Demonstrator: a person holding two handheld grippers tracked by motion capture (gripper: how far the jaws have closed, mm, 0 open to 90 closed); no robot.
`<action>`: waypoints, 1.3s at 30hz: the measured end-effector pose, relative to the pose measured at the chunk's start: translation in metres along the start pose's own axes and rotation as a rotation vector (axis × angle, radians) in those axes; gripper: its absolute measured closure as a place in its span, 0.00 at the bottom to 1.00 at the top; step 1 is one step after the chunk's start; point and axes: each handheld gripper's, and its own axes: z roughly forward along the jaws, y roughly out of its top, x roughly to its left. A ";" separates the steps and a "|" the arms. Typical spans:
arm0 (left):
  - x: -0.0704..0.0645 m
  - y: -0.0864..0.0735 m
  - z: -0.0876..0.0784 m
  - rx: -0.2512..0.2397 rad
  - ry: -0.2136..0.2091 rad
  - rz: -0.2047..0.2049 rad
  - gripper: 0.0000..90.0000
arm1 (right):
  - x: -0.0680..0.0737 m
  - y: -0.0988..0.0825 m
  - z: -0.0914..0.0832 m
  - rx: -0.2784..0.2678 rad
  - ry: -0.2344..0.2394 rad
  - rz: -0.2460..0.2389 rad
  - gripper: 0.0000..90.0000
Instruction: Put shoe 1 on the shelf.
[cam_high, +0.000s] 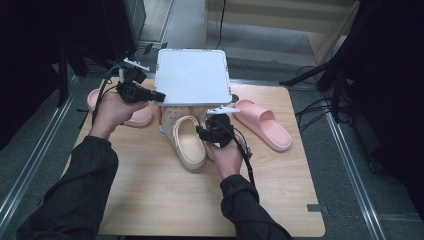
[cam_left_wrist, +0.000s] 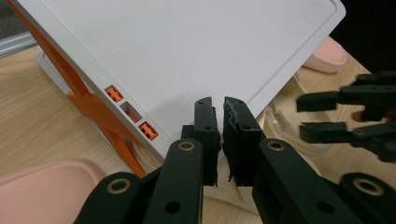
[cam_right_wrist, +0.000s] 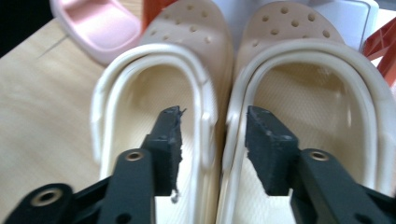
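Note:
Two cream clogs lie side by side, toes under a white rack (cam_high: 192, 75) with orange legs (cam_left_wrist: 93, 102). In the right gripper view the left clog (cam_right_wrist: 140, 93) and the right clog (cam_right_wrist: 317, 84) touch along their inner walls. My right gripper (cam_right_wrist: 212, 126) is open and straddles those two walls, one jaw inside each clog, pads a little off the walls. From above, this right gripper (cam_high: 201, 131) sits over the clog (cam_high: 190, 142). My left gripper (cam_left_wrist: 222, 105) is shut with nothing seen between its jaws. Its tips lie at the rack's left front edge, where the left gripper (cam_high: 159, 95) meets the board.
A pink slide (cam_high: 264, 125) lies to the right of the rack, and another pink slide (cam_high: 137, 117) lies to its left under my left hand. The wooden table (cam_high: 165, 200) has bare room toward the person. Dark stands and cables surround the table.

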 end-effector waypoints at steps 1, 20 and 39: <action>0.000 0.000 0.000 0.000 0.002 0.000 0.93 | 0.002 -0.005 -0.009 -0.003 0.016 -0.008 0.72; -0.001 0.000 0.000 0.004 0.007 -0.002 0.93 | 0.018 -0.072 -0.038 -0.010 0.136 -0.042 1.00; -0.001 -0.001 0.000 0.004 0.000 -0.009 0.94 | 0.029 -0.096 -0.012 0.078 0.167 -0.079 1.00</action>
